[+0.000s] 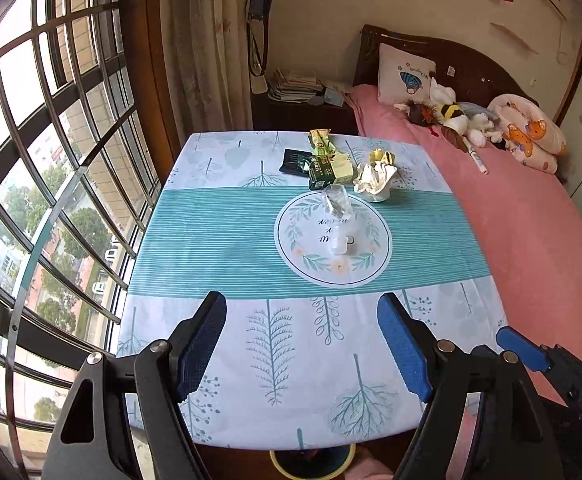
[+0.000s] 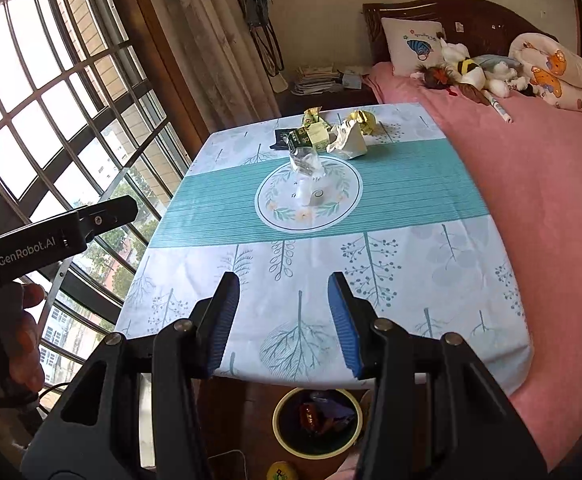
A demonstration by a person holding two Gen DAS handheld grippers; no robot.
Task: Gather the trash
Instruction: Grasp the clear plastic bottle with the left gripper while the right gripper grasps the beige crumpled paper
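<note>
- The left gripper (image 1: 303, 354) has its jaws spread wide, with nothing between the blue pads (image 1: 403, 354); only the bench (image 1: 219, 232) cloth shows in the gap.
- The right gripper (image 2: 283, 322) stands partly open, narrower than the left, and it too is empty, touching nothing.
- Both grippers hang over the near edge of the bench, well apart from the trash.
- The trash sits at the far side of the bench: a clear bottle (image 1: 337, 210) lying on the round print in the middle, its cap (image 1: 341, 245) towards the grippers.
- Just behind the bottle is a green carton (image 1: 323, 170), with a dark flat pack (image 1: 295, 160) to its left and a green wrapper (image 1: 319, 138) beyond it.
- Beside the carton on the right is a cup stuffed with crumpled paper (image 1: 375, 178), and a gold wrapper (image 1: 381, 157) behind that.
- In the right wrist view a bin (image 2: 317, 424) stands on the floor under the near edge of the bench, with wrappers inside.
- A hand (image 2: 27, 336) holds the left gripper's handle at the left of that view.
</note>
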